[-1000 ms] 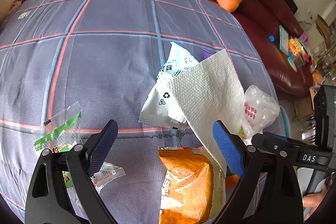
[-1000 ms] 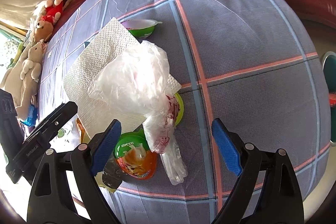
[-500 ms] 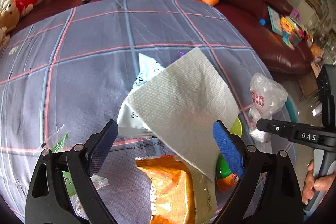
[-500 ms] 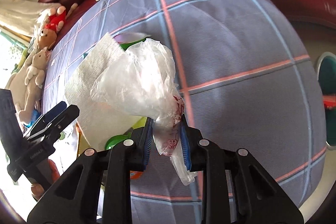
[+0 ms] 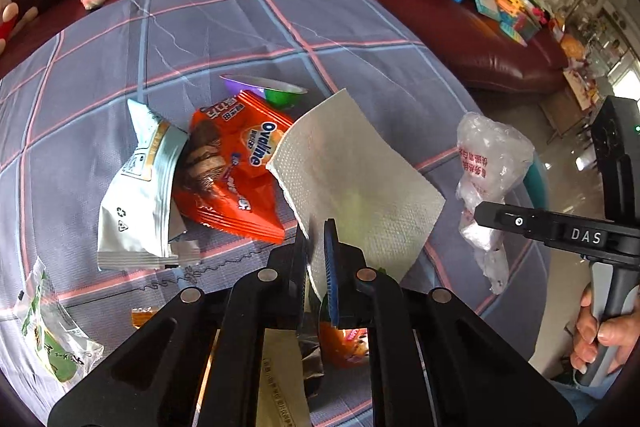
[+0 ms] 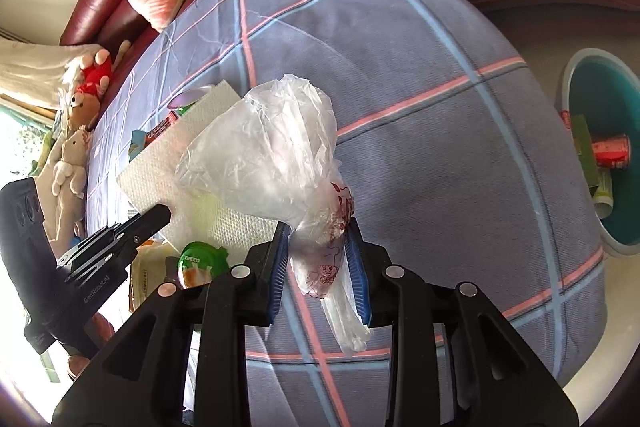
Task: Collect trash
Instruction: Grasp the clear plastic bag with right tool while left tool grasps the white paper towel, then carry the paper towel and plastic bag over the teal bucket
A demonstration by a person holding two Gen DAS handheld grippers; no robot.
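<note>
My left gripper point(image 5: 316, 247) has just been closing and now pinches the lower edge of the paper towel point(image 5: 356, 179), which lifts clear of the tablecloth point(image 5: 200, 39). My right gripper point(image 6: 320, 255) has eased a touch wider but clamps the twisted neck of the plastic bag point(image 6: 276, 151), the bag's body bulging above the pads and its tail hanging below.

Done, as far as can be judged: the bin point(image 6: 576, 75) beside the table's right edge already holds a red can point(image 6: 610, 151) and other wrappers, so some trash is in.

In hand: towel and bag, both off the cloth, neither yet over the bin.

Left on the cloth: the Ovaltine pack point(image 5: 236, 171), the pale pouch point(image 5: 140, 195) overlapping its left side, the purple-green cup point(image 5: 272, 89) behind them, the green wrapper point(image 5: 48, 331) at the near left edge, a green-lidded cup point(image 6: 200, 263) and more packets partly hidden under my left gripper.

Judgement: an early-to-middle stage; several trips to the bin seem to remain.
</note>
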